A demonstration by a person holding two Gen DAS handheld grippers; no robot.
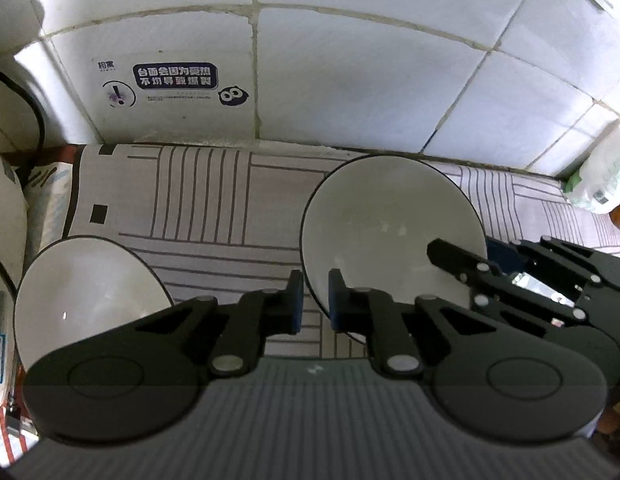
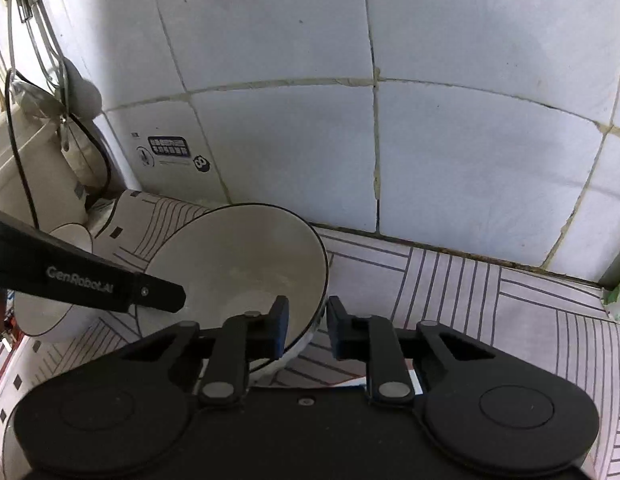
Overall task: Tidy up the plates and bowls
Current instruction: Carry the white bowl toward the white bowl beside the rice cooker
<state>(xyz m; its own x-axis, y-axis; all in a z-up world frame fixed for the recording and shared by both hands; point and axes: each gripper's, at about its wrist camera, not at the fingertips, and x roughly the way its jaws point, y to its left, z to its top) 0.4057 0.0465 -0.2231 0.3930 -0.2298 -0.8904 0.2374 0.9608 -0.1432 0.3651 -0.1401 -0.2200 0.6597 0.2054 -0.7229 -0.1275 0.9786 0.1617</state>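
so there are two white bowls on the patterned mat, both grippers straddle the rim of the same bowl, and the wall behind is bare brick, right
Not quite: the wall is white tile with a warning sticker, not brick, as the left wrist view shows. The rest holds: two white bowls, the near bowl and the far bowl, sit on the patterned mat, and the left gripper and right gripper both straddle the near bowl's rim.

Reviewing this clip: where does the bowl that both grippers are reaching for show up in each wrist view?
Left wrist view: the bowl sits right of centre, its near rim between the left gripper fingers.
Right wrist view: the same bowl sits left of centre, its right rim between the right gripper fingers.
Shared landmark: the blue warning sticker on the tiled wall.
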